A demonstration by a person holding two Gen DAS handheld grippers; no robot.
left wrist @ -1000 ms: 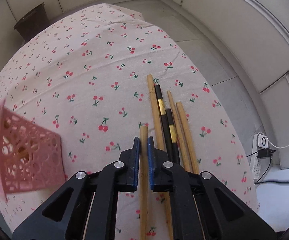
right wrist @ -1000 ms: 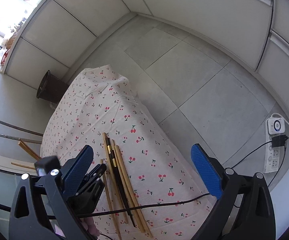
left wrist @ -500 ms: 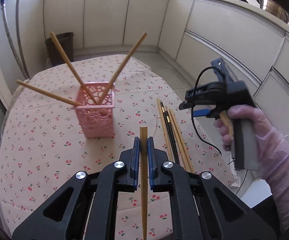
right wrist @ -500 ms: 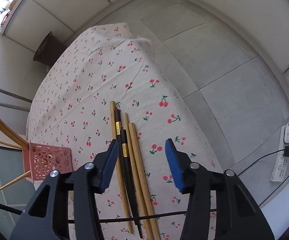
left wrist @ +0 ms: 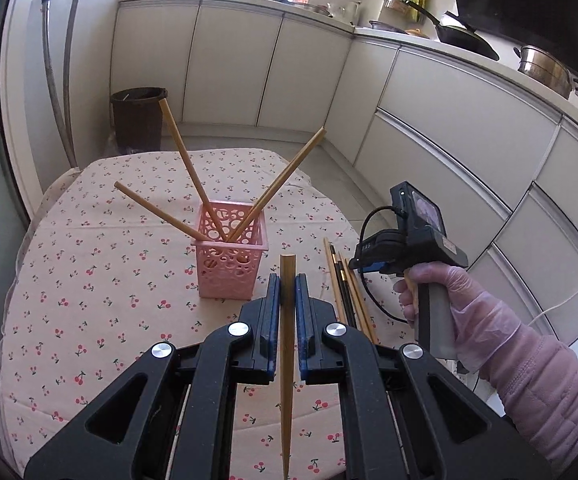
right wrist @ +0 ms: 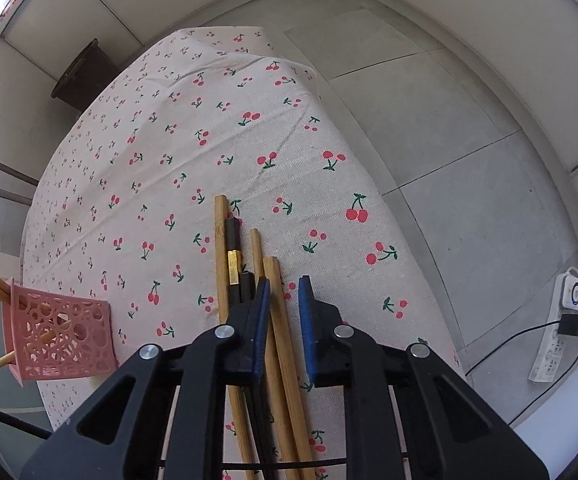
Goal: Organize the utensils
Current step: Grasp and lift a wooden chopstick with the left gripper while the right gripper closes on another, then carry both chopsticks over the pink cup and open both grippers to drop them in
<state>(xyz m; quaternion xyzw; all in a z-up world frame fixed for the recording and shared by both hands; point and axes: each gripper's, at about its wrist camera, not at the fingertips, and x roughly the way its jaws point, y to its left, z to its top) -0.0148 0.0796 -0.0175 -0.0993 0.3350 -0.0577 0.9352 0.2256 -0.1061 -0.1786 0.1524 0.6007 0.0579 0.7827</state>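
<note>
My left gripper (left wrist: 287, 280) is shut on a bamboo chopstick (left wrist: 287, 344), held above the cherry-print tablecloth (left wrist: 89, 280). Just ahead and left of it stands the pink basket (left wrist: 231, 268) with three bamboo chopsticks leaning in it. Several chopsticks lie side by side near the table's right edge: bamboo ones (right wrist: 221, 256) and a black one with a gold band (right wrist: 233, 248). My right gripper (right wrist: 283, 282) points down over them. Its jaws are closing around the rightmost bamboo chopstick (right wrist: 273, 276), with a gap still showing at the right pad. A gloved hand (left wrist: 449, 288) holds that gripper.
The table's edge drops to a tiled floor just right of the lying chopsticks. A power strip (right wrist: 565, 320) with a cable lies on the floor. A dark bin (left wrist: 137, 120) stands beyond the table by white cabinets (left wrist: 449, 120). The pink basket (right wrist: 61, 332) is left of the right gripper.
My left gripper rose and tilted up with its chopstick, bringing the basket into view ahead. My right gripper came down over the lying chopsticks and its jaws narrowed from wide apart.
</note>
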